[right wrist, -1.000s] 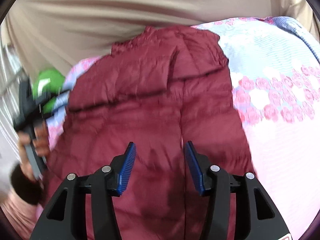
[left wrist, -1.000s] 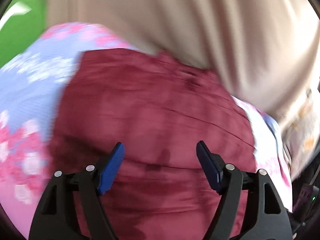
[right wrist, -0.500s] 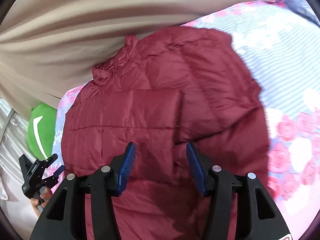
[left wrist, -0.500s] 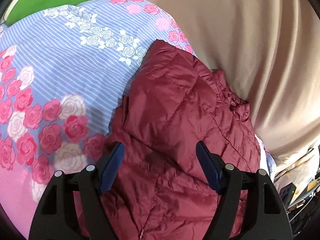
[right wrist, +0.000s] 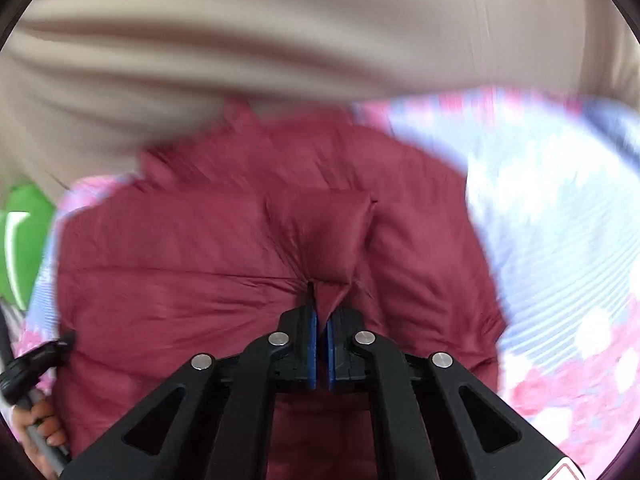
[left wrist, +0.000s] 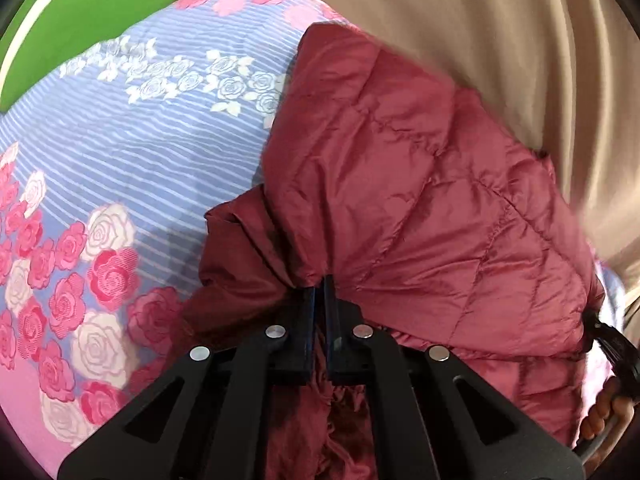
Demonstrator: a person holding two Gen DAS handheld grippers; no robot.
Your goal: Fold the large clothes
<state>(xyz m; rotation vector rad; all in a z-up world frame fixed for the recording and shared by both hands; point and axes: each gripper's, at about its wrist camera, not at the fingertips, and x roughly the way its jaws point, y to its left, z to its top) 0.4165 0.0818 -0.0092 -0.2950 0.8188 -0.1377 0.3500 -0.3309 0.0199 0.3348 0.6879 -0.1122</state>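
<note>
We see the maroon quilted jacket (left wrist: 420,208) lying on the floral bedspread (left wrist: 132,152), against the beige curtain (left wrist: 500,40). Our left hand-held gripper (left wrist: 319,292) and right hand-held gripper (right wrist: 320,304) each pinch jacket fabric, jaws clamped tight.
</note>
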